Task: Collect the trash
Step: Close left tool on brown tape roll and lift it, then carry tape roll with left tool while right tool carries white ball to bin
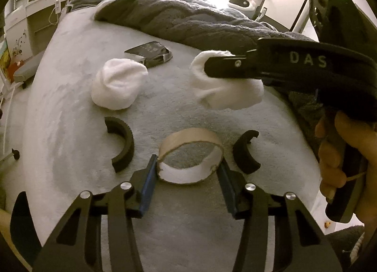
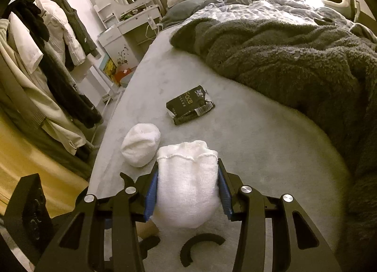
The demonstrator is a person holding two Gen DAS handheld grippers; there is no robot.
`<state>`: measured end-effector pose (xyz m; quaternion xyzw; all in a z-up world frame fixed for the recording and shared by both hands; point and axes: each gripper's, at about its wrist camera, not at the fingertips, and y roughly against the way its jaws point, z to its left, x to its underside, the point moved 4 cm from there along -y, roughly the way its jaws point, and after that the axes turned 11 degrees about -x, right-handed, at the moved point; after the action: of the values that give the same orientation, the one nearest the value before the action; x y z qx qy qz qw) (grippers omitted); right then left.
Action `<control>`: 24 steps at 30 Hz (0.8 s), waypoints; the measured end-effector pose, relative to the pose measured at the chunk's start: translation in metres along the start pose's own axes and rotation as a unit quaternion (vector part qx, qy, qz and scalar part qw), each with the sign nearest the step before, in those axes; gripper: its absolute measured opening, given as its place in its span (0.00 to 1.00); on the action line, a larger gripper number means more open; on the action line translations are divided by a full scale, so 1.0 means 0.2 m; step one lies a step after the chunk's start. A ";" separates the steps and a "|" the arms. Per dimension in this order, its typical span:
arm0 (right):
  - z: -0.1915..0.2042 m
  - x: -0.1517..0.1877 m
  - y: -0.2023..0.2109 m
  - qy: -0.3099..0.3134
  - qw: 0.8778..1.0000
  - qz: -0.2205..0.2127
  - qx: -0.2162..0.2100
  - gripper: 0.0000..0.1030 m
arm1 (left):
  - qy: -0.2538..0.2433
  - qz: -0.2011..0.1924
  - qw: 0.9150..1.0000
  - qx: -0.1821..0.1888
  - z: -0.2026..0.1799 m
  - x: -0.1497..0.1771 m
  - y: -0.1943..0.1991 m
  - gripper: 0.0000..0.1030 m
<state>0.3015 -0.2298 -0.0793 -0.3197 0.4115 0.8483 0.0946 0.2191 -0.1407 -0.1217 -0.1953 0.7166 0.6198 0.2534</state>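
Note:
My left gripper (image 1: 189,173) is shut on a cardboard tape ring (image 1: 190,159), held just above the grey bed sheet (image 1: 70,97). My right gripper (image 2: 187,184) is shut on a white rolled sock (image 2: 187,187) and holds it above the sheet; the sock shows in the left wrist view (image 1: 223,90) under the right gripper's black fingers (image 1: 226,68). A second white rolled sock (image 1: 117,86) (image 2: 141,144) lies on the sheet. A black packet (image 1: 149,54) (image 2: 190,104) lies beyond it. Two black half-ring pieces (image 1: 121,144) (image 1: 245,152) lie on either side of the cardboard ring.
A dark fluffy blanket (image 2: 294,55) covers the right and far side of the bed. A rack of hanging clothes (image 2: 47,60) stands left of the bed. A white dressing table (image 2: 127,20) with a mirror stands near the headboard.

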 end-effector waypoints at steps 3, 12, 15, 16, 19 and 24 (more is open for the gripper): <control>0.02 -0.02 0.01 0.004 1.000 -0.002 0.000 0.44 | -0.002 -0.006 1.000 0.004 0.00 0.00 0.03 0.50; 0.11 -0.06 0.01 0.014 1.000 -0.009 0.005 0.44 | -0.021 -0.049 0.999 0.006 0.04 -0.01 0.18 0.50; 0.15 -0.07 0.00 0.017 1.000 -0.010 0.003 0.44 | -0.025 -0.064 0.998 -0.003 0.08 -0.01 0.24 0.50; 0.17 -0.08 0.00 0.019 1.000 -0.011 0.003 0.44 | -0.026 -0.067 0.997 -0.006 0.09 -0.01 0.25 0.50; 0.23 -0.10 -0.03 0.025 1.000 -0.012 -0.002 0.44 | -0.023 -0.074 0.997 -0.018 0.17 -0.01 0.29 0.50; 0.35 -0.12 -0.10 0.039 0.999 -0.009 -0.009 0.44 | -0.015 -0.086 0.995 -0.046 0.32 0.00 0.35 0.50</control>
<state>0.2968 -0.1612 -0.0459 -0.3566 0.4040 0.8383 0.0829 0.1852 -0.0675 -0.0735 -0.2581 0.6642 0.6307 0.3073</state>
